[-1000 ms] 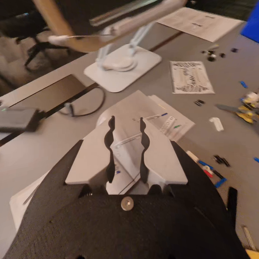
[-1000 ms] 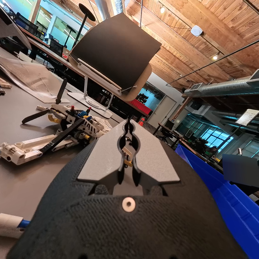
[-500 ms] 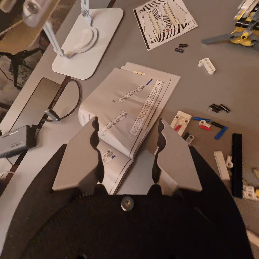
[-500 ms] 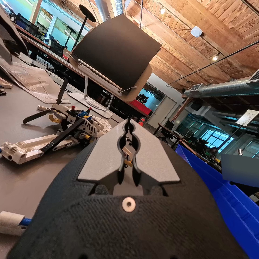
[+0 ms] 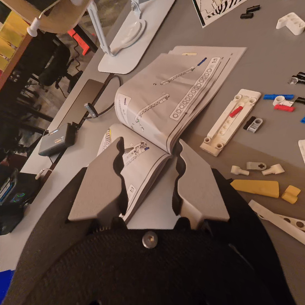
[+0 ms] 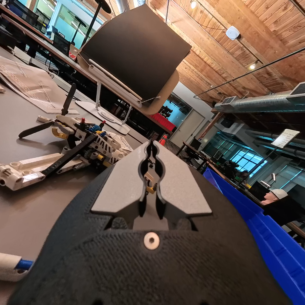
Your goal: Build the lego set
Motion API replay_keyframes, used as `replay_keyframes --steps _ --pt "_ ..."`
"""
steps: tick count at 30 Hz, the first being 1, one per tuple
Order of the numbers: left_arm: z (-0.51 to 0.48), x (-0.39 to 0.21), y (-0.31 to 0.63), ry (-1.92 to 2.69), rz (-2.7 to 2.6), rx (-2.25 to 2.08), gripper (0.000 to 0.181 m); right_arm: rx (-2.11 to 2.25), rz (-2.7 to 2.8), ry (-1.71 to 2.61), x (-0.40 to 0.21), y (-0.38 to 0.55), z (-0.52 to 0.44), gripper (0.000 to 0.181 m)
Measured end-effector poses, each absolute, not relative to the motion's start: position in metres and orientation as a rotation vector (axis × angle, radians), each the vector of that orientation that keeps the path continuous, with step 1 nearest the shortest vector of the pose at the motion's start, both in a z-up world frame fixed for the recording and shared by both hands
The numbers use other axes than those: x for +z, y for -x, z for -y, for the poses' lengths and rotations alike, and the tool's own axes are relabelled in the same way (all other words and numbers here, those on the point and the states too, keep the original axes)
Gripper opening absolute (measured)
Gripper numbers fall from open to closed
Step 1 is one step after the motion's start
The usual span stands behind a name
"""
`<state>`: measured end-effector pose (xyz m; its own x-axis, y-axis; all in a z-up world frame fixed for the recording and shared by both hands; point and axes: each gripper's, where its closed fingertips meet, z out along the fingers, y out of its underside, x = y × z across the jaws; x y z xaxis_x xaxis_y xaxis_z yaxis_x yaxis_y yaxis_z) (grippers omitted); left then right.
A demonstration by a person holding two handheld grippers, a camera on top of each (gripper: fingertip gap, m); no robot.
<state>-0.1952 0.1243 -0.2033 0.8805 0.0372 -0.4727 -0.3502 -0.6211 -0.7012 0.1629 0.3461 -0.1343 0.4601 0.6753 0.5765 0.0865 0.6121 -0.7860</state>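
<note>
My left gripper [image 5: 149, 145] is open and hangs low over the open instruction booklet [image 5: 173, 92], one finger on each side of its spine. One page curls up at the fold. Loose Lego parts lie to the right: a white panel [image 5: 219, 132] with a red pin on it, a yellow wedge [image 5: 257, 188], and blue and red pins [image 5: 280, 102]. My right gripper [image 6: 151, 142] is shut and rests low on the table. The part-built white, black and yellow helicopter model [image 6: 82, 142] lies just ahead and left of it. The booklet [image 6: 24, 82] shows at far left.
A tablet [image 6: 132, 49] stands on a white stand whose base [image 5: 125, 41] is beyond the booklet. A sticker sheet [image 5: 217, 9] lies at the top. A long white beam [image 5: 280, 221] is at the right. Black boxes [image 5: 54, 140] and a cable sit left. A blue bin [image 6: 264, 247] flanks my right gripper.
My left gripper has opened wider, tilted down and come close over the booklet's fold. A page now curls up. My right gripper and the model have stayed still.
</note>
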Motion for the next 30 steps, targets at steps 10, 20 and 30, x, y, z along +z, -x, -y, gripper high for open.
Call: replay_keyframes --steps 10,20,30 --pt "-0.125 -0.203 0.197 2.162 -0.214 0.591 0.057 0.438 1.046 0.854 -0.132 -0.166 -0.345 0.0" --pt "-0.126 -0.209 0.199 2.183 -0.216 0.643 0.056 0.444 1.046 0.852 -0.131 -0.169 -0.345 0.0" --pt "-0.126 -0.201 0.209 2.131 -0.174 0.699 0.059 0.441 1.049 0.852 -0.13 -0.171 -0.345 0.0"
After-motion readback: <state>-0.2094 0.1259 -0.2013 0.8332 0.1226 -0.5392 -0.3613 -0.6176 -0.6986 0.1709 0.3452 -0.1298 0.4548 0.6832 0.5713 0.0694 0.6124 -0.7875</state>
